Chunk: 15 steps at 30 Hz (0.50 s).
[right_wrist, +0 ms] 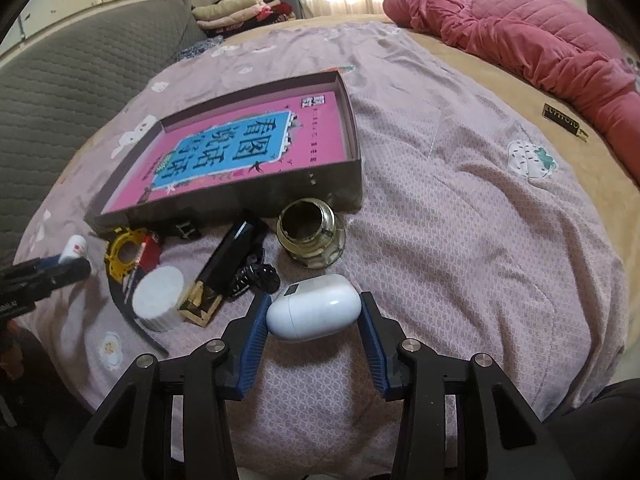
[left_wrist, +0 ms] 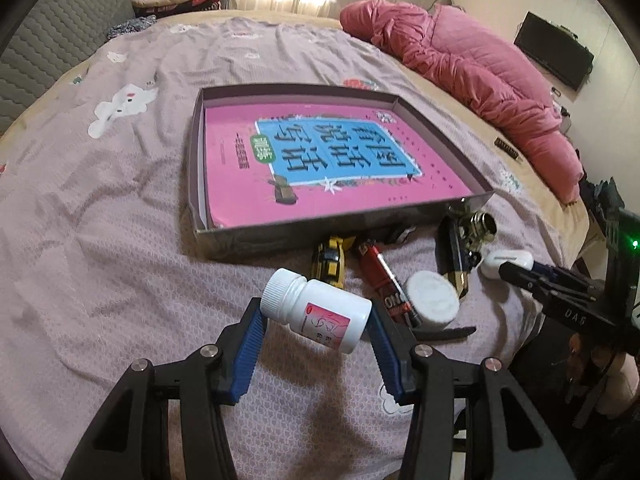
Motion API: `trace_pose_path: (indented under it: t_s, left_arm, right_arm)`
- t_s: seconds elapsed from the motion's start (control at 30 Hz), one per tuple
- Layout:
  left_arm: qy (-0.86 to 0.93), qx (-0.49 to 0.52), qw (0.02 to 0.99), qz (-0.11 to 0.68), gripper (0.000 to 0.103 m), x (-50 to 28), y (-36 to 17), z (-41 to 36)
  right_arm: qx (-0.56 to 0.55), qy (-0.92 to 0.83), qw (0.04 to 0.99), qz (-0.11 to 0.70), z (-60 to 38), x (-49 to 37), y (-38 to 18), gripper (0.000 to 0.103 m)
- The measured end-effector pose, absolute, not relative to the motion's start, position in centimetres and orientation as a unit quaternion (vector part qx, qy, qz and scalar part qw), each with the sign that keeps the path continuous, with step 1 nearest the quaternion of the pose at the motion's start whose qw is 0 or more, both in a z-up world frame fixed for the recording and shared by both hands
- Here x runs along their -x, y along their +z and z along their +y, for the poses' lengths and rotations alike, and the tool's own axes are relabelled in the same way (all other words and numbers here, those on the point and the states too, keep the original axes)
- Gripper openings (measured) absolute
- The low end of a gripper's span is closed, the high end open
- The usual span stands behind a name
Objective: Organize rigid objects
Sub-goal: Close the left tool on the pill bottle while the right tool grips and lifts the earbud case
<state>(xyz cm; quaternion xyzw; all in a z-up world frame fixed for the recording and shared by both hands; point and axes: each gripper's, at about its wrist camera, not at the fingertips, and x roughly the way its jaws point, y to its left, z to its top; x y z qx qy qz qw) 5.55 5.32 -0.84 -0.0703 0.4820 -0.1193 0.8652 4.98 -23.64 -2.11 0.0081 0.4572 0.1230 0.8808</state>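
A shallow dark box [left_wrist: 240, 236] lies on the bed with a pink and blue book [left_wrist: 320, 160] flat inside it. My left gripper [left_wrist: 316, 316] is shut on a white pill bottle [left_wrist: 320, 308], held sideways with cap and base against the blue pads, just in front of the box. In the right wrist view my right gripper [right_wrist: 314, 312] is shut on a white oval case [right_wrist: 316, 306], both pads touching its ends, low over the bedspread. The box [right_wrist: 280, 188] sits ahead and to the left of it.
Between the box and the grippers lies clutter: a yellow-black toy [left_wrist: 330, 264], a red tube [left_wrist: 384, 280], a white round jar [right_wrist: 158, 298], a black-and-gold box [right_wrist: 224, 272], a glass bottle [right_wrist: 312, 236]. A pink quilt [right_wrist: 540, 28] is bunched at the far right.
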Motion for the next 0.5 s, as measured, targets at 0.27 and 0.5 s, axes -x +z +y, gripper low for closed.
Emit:
trace_pose_path:
  t_s: [0.27, 0.5]
  left_arm:
    - [-0.130, 0.064, 0.865, 0.480, 0.051, -5.5, -0.8, 4.5]
    - [-0.132, 0.065, 0.866, 0.478, 0.051, -5.4, -0.7, 4.6]
  right_arm:
    - [0.015, 0.123, 0.880, 0.459, -23.1, -5.6, -2.8, 0.045]
    - [0.027, 0.122, 0.871, 0.475, -22.7, -6.3, -4.2, 0.044]
